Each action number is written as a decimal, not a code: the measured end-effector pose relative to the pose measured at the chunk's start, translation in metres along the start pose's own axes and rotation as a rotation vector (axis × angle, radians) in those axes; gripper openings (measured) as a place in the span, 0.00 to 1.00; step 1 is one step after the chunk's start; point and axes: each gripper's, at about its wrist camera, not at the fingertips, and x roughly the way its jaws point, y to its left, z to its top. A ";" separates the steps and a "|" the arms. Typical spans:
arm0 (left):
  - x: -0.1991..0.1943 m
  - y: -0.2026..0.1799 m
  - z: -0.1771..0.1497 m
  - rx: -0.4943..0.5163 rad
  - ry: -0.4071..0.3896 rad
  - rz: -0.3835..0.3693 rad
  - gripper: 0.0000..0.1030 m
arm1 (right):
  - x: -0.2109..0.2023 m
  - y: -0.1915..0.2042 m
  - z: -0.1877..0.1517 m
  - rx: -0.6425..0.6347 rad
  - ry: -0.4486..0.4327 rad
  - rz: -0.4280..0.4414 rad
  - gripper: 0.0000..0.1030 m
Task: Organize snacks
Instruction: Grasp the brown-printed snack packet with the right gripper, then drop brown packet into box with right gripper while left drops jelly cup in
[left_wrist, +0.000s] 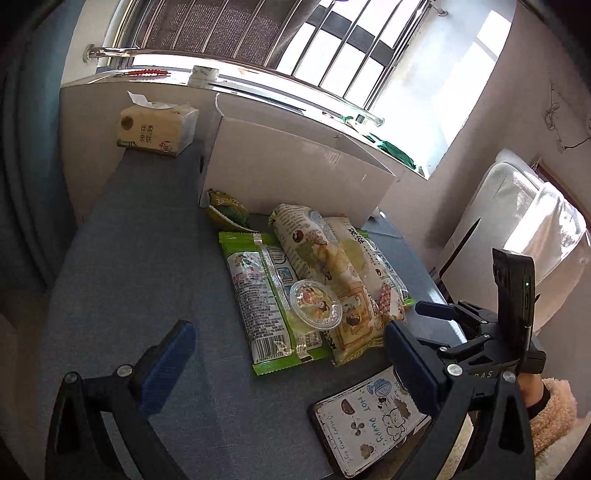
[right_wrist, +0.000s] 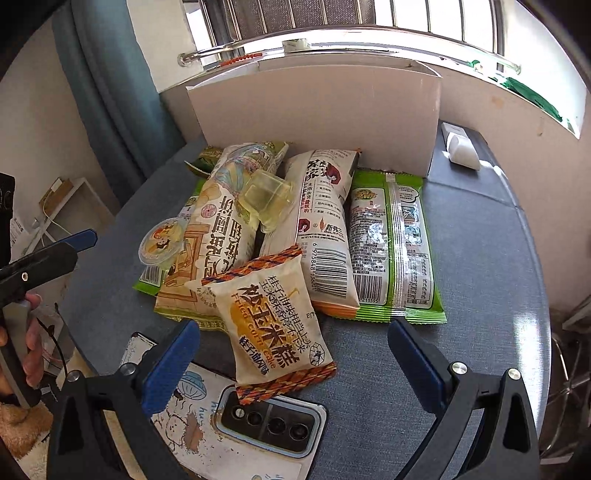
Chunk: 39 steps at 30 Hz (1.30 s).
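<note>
1. Looking along our right gripper (right_wrist: 293, 354), we see its blue-padded jaws spread wide and holding nothing, with the fried corn cake packet (right_wrist: 275, 325) lying between them on the grey table (right_wrist: 480, 258).
2. Our left gripper (left_wrist: 288, 354) is likewise wide apart and empty, hovering above the table's near edge; the right gripper shows at its right side, with a fuzzy sleeve (left_wrist: 554, 410) behind it.
3. The corn cake packet rests with its lower end on a phone (right_wrist: 269, 421), which lies face down on the table in a cartoon-printed case.
4. Just beyond the packet sits the snack pile: a cream long bag (right_wrist: 221, 225) on the left, a white long bag (right_wrist: 325, 229) beside it, and a green flat pack (right_wrist: 391, 243) on the right, touching one another.
5. A clear jelly cup (right_wrist: 269, 199) lies tipped between the two long bags, and a lidded jelly cup (right_wrist: 162, 242) sits at the pile's left edge.
6. In the left view a small green packet (left_wrist: 227, 210) lies at the far side of the pile.
7. Behind the pile stands a white cardboard box (right_wrist: 314, 110), touching the farthest snacks.
8. A tissue pack (left_wrist: 157, 129) sits well apart, at the table's far left corner.
</note>
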 end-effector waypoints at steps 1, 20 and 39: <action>0.001 0.000 0.000 0.003 0.003 0.002 1.00 | 0.002 0.000 0.001 -0.005 0.000 0.011 1.00; 0.048 -0.020 0.014 0.186 0.129 -0.069 1.00 | -0.044 -0.019 0.001 0.122 -0.067 0.104 0.46; 0.072 -0.025 0.025 0.396 0.193 -0.123 0.46 | -0.053 -0.019 -0.008 0.148 -0.065 0.075 0.47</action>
